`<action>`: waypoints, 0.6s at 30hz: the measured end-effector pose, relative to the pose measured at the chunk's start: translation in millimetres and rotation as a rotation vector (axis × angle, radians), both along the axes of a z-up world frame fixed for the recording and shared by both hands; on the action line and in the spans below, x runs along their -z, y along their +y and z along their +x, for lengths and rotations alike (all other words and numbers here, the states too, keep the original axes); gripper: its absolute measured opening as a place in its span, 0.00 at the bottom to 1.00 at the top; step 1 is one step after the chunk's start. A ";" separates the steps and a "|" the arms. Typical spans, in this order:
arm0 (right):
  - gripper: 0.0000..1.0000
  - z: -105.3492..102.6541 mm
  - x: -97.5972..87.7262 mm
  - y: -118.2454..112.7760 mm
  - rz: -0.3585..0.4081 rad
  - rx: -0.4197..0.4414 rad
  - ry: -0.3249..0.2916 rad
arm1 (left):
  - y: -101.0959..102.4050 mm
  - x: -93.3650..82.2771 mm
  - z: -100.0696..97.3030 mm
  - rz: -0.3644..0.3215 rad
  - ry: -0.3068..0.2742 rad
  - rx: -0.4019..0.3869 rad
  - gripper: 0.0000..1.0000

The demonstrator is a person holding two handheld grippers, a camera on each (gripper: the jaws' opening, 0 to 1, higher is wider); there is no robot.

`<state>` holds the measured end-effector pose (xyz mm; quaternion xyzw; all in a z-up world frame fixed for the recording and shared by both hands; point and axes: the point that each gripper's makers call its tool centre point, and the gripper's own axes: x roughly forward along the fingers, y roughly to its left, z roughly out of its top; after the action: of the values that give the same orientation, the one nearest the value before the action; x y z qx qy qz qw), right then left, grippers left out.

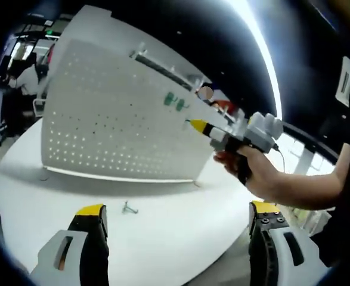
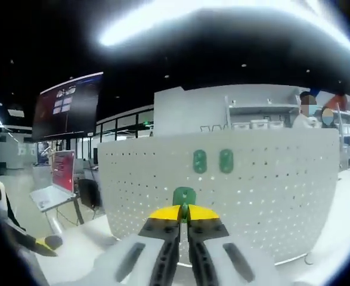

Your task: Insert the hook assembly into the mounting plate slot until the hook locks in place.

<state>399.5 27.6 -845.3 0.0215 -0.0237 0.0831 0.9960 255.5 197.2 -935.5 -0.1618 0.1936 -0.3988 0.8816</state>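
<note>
Right gripper [image 2: 184,215] pinches a green hook [image 2: 184,196] at lower centre, before the perforated mounting plate [image 2: 270,185].
Hook's long axis runs upright, tip toward the plate. Left gripper [image 1: 177,219] gapes wide over the white table [image 1: 163,238]; a small metal hook [image 1: 129,208] lies between its jaws.

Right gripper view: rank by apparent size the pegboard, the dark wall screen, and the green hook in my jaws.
1. pegboard, largest by far.
2. dark wall screen.
3. green hook, smallest, though it sits nearest the camera, clamped in the right gripper.
</note>
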 end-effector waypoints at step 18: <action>0.00 51.7 -26.7 -63.5 0.031 0.148 -0.063 | 0.0 12.0 -0.3 0.046 0.026 0.015 0.99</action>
<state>451.2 -35.9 -818.6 0.0325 -0.0579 0.0096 0.9977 255.3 197.3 -947.4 -0.1453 0.2153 -0.3986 0.8796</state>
